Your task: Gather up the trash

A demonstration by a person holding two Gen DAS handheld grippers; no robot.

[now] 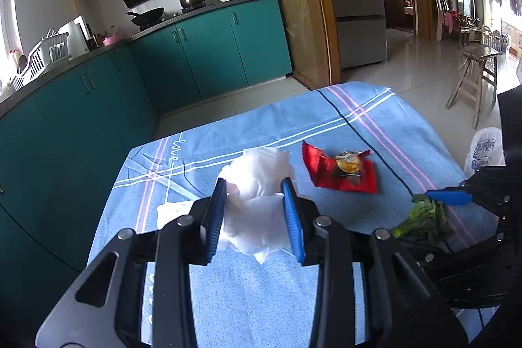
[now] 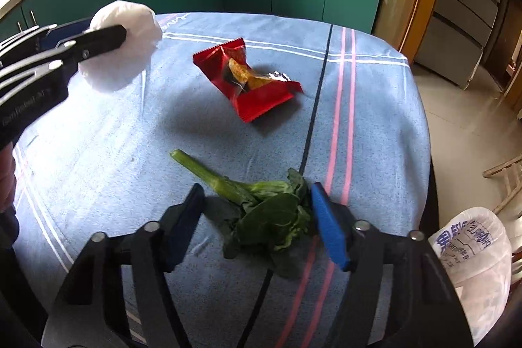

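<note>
A crumpled white tissue [image 1: 257, 185] sits between the blue pads of my left gripper [image 1: 256, 189], which is shut on it; it also shows in the right wrist view [image 2: 125, 54], lifted a little above the cloth. A red snack wrapper [image 1: 342, 168] lies on the blue striped tablecloth [image 1: 261, 299], also seen in the right wrist view [image 2: 251, 80]. A green leafy vegetable scrap [image 2: 261, 204] lies between the open fingers of my right gripper [image 2: 256, 194], which straddles its leaves on the cloth. The scrap shows at the right in the left wrist view [image 1: 424, 217].
A white plastic bag [image 2: 473, 260] hangs off the table's right edge, also seen in the left wrist view [image 1: 483, 149]. Teal kitchen cabinets [image 1: 195, 54] run behind the table. A wooden stool [image 1: 473, 80] stands on the tiled floor at the right.
</note>
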